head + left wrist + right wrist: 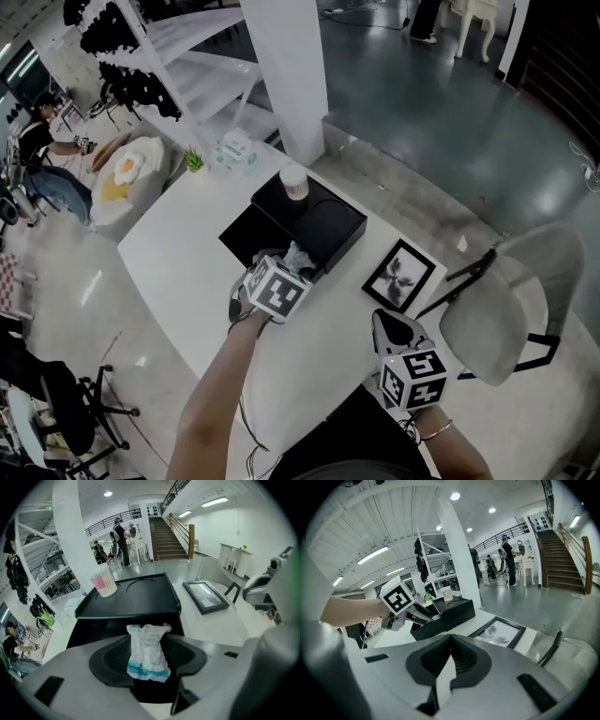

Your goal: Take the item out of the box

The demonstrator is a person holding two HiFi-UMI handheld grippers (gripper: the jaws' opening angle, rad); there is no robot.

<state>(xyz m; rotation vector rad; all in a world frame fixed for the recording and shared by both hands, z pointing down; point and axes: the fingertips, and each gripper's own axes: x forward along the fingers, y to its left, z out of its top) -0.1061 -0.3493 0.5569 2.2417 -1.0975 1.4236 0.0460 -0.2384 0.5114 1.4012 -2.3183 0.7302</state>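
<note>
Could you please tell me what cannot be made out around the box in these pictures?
1. Inside of the box: in the head view the left gripper covers it; in the left gripper view it is only darkness.
2. Whether the left gripper presses the packet: in the left gripper view its edges sit too close to tell.
3. What the cup holds: too small in every view.

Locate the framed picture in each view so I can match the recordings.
Head view: the framed picture lies right of centre, to the lower right of the black box.
Left gripper view: the framed picture is at upper right, right of the black box.
Right gripper view: the framed picture is just right of centre, below and right of the black box.
Shared landmark: the black box.
</note>
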